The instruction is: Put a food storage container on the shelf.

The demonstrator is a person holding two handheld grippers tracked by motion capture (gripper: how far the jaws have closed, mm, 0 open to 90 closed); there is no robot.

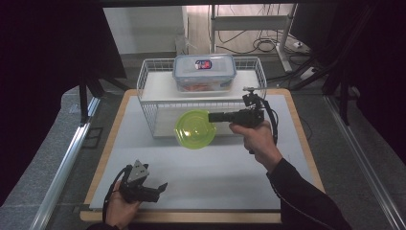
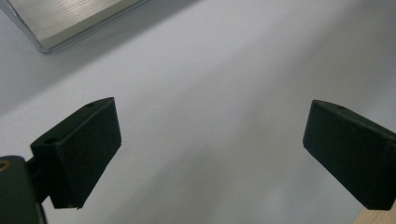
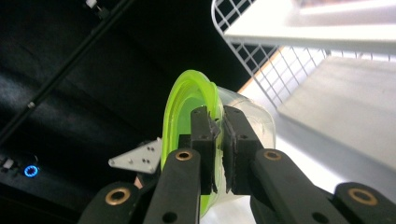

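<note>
I see the white wire rack (image 1: 158,103) at the table's far side, a lidded box (image 1: 204,72) on its shelf. Just before the rack, my right gripper (image 1: 213,117) clamps the green-lidded container (image 1: 194,129), lifted. Well nearer than the rack, my left gripper (image 1: 160,187) stands open, empty.

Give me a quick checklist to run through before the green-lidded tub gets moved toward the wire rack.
1. Grip on the tub: ok. The right gripper is shut on the rim of the green-lidded tub.
2. Tub off the table: ok. It hangs on its side in front of the wire rack, lid facing the high camera.
3. Lid seated: cannot tell. The green lid looks in place, but its seal is not visible.
4. Rack's top shelf: not ok for the middle. A blue-lidded box sits there.
5. Rack's lower shelf: cannot tell. The tub hides part of it.
6. Left gripper out of the way: ok. It is open, low near the table's front edge.
</note>
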